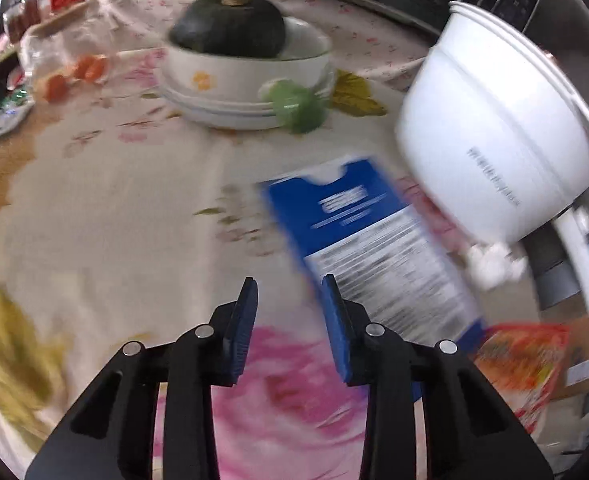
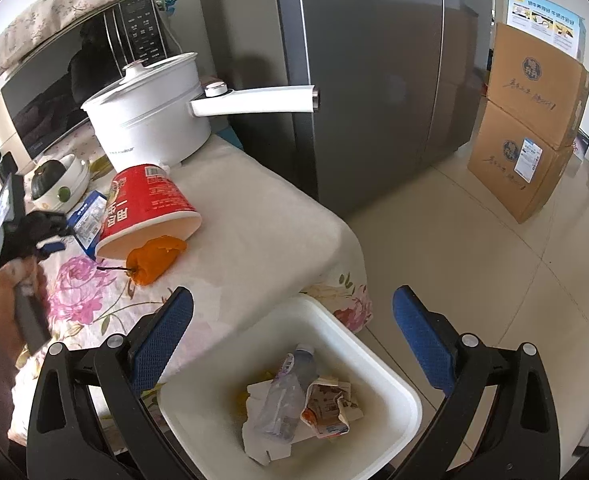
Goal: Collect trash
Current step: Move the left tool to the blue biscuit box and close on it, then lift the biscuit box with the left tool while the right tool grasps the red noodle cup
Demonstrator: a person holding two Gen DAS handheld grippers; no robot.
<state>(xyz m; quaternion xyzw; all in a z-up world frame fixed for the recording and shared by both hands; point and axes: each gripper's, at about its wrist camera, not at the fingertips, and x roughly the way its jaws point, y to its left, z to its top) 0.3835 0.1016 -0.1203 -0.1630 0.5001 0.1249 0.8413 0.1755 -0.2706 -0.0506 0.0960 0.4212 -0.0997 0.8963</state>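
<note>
Bin [image 2: 374,344] shows only rightward; squash [image 1: 230,26] fills left view.

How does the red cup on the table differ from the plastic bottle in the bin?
The red noodle cup lies tipped on the floral tablecloth, while the plastic bottle lies inside the white bin. The cup is opaque red with white print and a wide open mouth; the bottle is clear, slim and looks crumpled. An orange scrap sits at the cup's rim; paper wrappers surround the bottle. Both lie on their sides.

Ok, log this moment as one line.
left tool: open, empty, beside blue carton | right tool: open above bin | red cup: on table
</note>
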